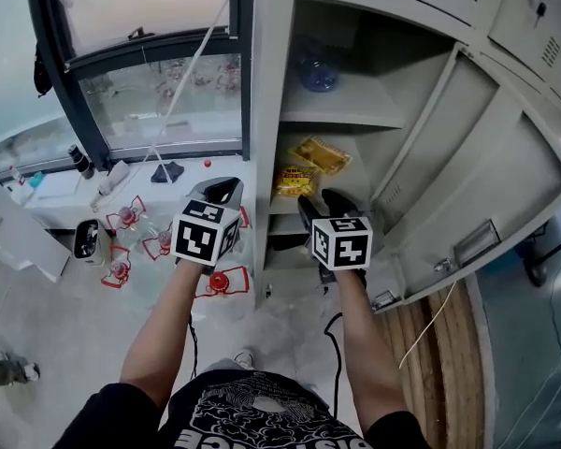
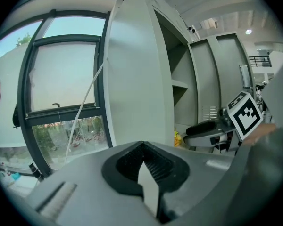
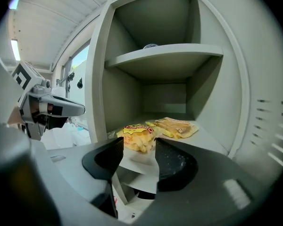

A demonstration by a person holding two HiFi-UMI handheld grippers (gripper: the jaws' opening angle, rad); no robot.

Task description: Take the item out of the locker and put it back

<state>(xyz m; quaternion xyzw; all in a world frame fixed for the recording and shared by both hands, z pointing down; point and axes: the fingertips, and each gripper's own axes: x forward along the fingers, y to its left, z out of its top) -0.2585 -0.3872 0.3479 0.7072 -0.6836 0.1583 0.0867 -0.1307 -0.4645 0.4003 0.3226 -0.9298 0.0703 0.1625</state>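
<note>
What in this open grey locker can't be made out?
Blue rounded object on the top shelf: dim, blurred in the head view; the shelf edge hides all but its top in the right gripper view.
Print on the nearer yellow snack packet and the farther yellow packet: too small; the right claw overlaps the nearer one's corner.
Locker's lowest compartment: mostly behind the right claw in the head view.

- Locker (image 1: 421, 157): pale grey.
- Near snack packet (image 3: 137, 136): yellow with red print.
- Far snack packet (image 3: 175, 126): yellow-orange.
- Bottle (image 1: 316, 71): blue.
- Left tool (image 1: 221, 191) and right tool (image 1: 322, 204): grey, with black-and-white square-patterned cubes.
</note>
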